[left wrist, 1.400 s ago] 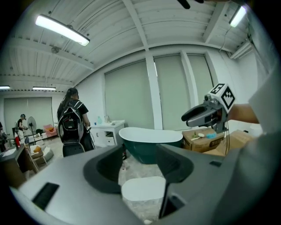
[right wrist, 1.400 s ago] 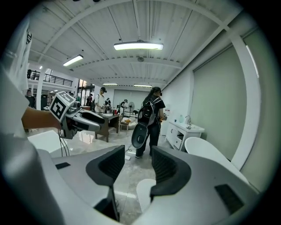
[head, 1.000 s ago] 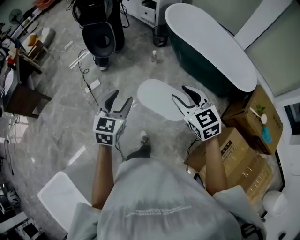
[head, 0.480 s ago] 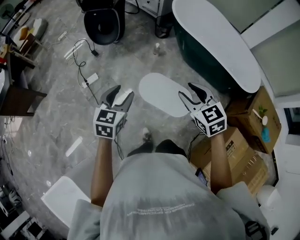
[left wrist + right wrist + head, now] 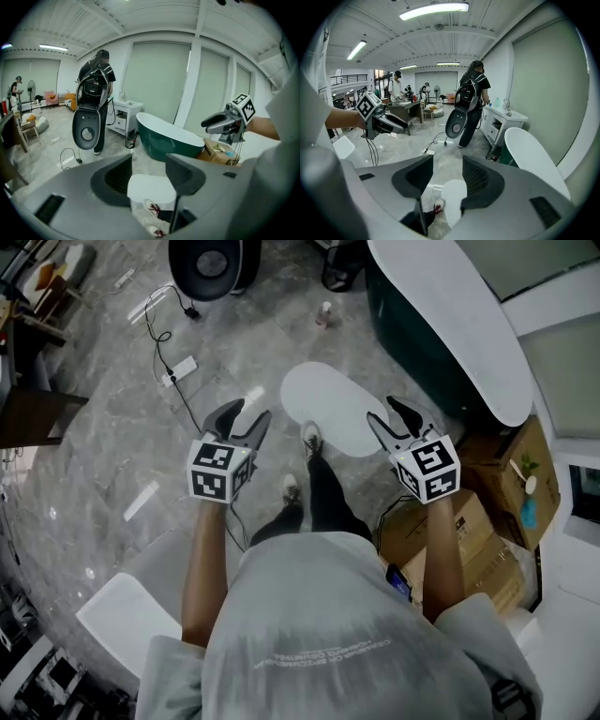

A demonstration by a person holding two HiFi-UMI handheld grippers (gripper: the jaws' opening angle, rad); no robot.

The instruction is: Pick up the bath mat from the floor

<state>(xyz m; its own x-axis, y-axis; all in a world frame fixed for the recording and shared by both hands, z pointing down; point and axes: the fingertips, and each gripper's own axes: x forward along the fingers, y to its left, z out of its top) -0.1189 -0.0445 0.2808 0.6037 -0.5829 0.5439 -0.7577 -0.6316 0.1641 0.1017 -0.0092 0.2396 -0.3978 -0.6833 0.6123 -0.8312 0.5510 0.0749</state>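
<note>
While the left gripper and right gripper hang wide and empty, a shoe at the mat's edge could pin it.

Person, lower centre of frame: grey short-sleeve T-shirt w/ small white print on back, dark trousers, white shoes w/ red laces; left gripper & right gripper grey w/ dark jaws, black-&-white marker cubes, thin black cable.
</note>
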